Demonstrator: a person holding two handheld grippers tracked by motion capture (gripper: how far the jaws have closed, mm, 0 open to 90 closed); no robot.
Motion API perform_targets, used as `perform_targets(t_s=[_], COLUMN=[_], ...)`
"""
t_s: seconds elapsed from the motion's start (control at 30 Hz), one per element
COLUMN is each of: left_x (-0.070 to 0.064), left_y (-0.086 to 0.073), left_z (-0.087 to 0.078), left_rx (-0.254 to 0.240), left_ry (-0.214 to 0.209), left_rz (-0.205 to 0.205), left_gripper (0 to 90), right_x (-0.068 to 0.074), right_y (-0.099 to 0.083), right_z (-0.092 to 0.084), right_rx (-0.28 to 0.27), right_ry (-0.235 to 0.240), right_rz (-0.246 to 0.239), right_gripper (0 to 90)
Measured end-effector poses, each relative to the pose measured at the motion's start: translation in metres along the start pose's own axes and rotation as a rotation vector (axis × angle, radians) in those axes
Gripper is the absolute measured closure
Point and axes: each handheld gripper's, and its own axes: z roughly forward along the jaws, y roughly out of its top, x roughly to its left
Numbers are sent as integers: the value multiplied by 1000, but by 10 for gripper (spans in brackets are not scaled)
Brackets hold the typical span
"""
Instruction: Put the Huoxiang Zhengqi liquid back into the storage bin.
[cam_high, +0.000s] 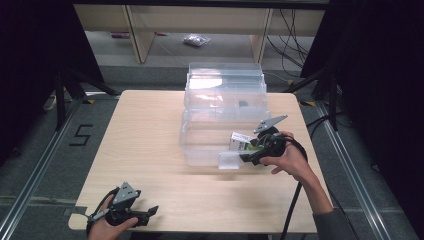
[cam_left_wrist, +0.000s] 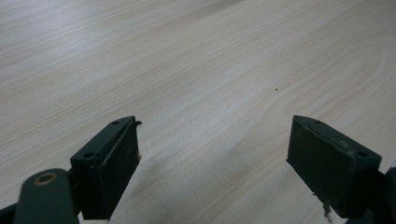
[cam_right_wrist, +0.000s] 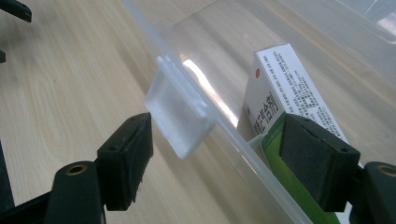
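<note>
The right gripper sits at the near wall of the clear bin on the counter, and its jaws stand spread across that wall: one outside by the latch tab, the other inside against the green-and-white box, which leans on the inner face of the wall. Whether the inner pad still presses the box cannot be told; the other pad touches nothing, so there is no pinch on the box. This looks like the step of setting the box down in the bin and letting go. To do it well, keep the jaws wide and draw the gripper straight up and back so that the inner jaw slides off the box without dragging it, and so that the outer jaw clears the latch tab and does not hook it. The box should settle flat in the bin. The left gripper rests at the near left edge of the counter, jaws spread and empty over bare wood.
</note>
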Motion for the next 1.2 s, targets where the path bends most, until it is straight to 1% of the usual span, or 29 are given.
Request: perform_targets(t_s=[0.03, 0.07, 0.1, 0.13, 0.17, 0.2, 0.3, 0.33, 0.37, 0.4, 0.43, 0.47, 0.5, 0.57, 0.6, 0.63, 0.73, 0.8, 0.83, 0.87, 0.9, 0.93, 0.97, 1.0, 1.03, 1.07, 1.13, 1.17, 1.2], left_x=[0, -1, 0, 0, 0, 0, 0, 1, 1, 1, 0, 0, 0, 0, 0, 0, 0, 0, -1, -1, -1, -1, 0, -1, -1, 0, 0, 0, -1], left_y=[0, 0, 0, 0, 0, 0, 0, 0, 0, 0, 0, 0, 0, 0, 0, 0, 0, 0, 0, 0, 0, 0, 0, 0, 0, 0, 0, 0, 0], left_z=[0, 0, 0, 0, 0, 0, 0, 0, 0, 0, 0, 0, 0, 0, 0, 0, 0, 0, 0, 0, 0, 0, -1, -1, -1, -1, -2, -2, -1], left_rx=[-3, -8, -1, -6, -7, -5, -2, 3, 7, 0, -7, -7, -1, -6, -12, -7, -11, -10, -16, -16, -17, -17, -10, -18, -15, -13, -6, -6, -15], left_ry=[-1, 5, -7, -5, -4, -6, -2, -1, 3, -1, -6, -6, -3, -5, 0, -6, -5, -7, -2, -2, -2, -2, -2, -2, 1, -7, 0, -5, -2], left_rz=[-1, -2, 3, 3, 2, 2, 3, 8, 14, 8, 0, 0, 0, 1, 3, 2, 2, 3, -2, -2, -2, -2, 7, -3, -5, -3, 5, -3, -4], left_gripper=[160, 160, 160, 160, 160, 160, 160, 160, 160, 159, 159, 159, 159, 159, 159, 159, 158, 158, 157, 157, 157, 157, 157, 157, 157, 156, 157, 157, 157], right_x=[2, 2, 4, 4, 7, 8, 10, 11, 13, 15, 18, 18, 20, 22, 26, 28, 31, 35, 36, 40, 38, 38, 40, 41, 43, 44, 45, 48, 48], right_y=[-1, -2, -1, -2, -2, -3, -3, -4, -5, -6, -7, -7, -7, -8, -9, -9, -10, -10, -10, -11, -11, -11, -11, -12, -12, -12, -13, -13, -13], right_z=[-1, 1, -1, -1, -1, -1, -1, -2, -1, -1, 2, 2, 0, 2, 1, 3, 4, 6, 5, 6, 6, 6, 8, 9, 11, 11, 13, 13, 13], right_rx=[-3, -33, -9, -11, -24, -19, -23, -20, -30, -34, -48, -48, -33, -51, -39, -49, -54, -63, -49, -54, -56, -56, -70, -71, -67, -55, -68, -59, -59], right_ry=[9, 4, 5, 6, -2, -4, -9, -12, -17, -8, -17, -17, -9, -19, -15, -7, -11, -15, -11, -15, -2, -2, -2, -7, -1, 6, 1, -1, -1], right_rz=[5, -7, 10, -6, 2, 10, 1, 9, 12, -5, 8, 8, 2, -18, -10, -8, -1, -29, -35, -3, -27, -27, -28, -36, -29, -29, -24, -1, -1], right_gripper=[257, 253, 244, 237, 226, 219, 211, 208, 208, 209, 208, 208, 209, 208, 208, 208, 208, 209, 209, 209, 209, 209, 209, 209, 209, 209, 208, 207, 207])
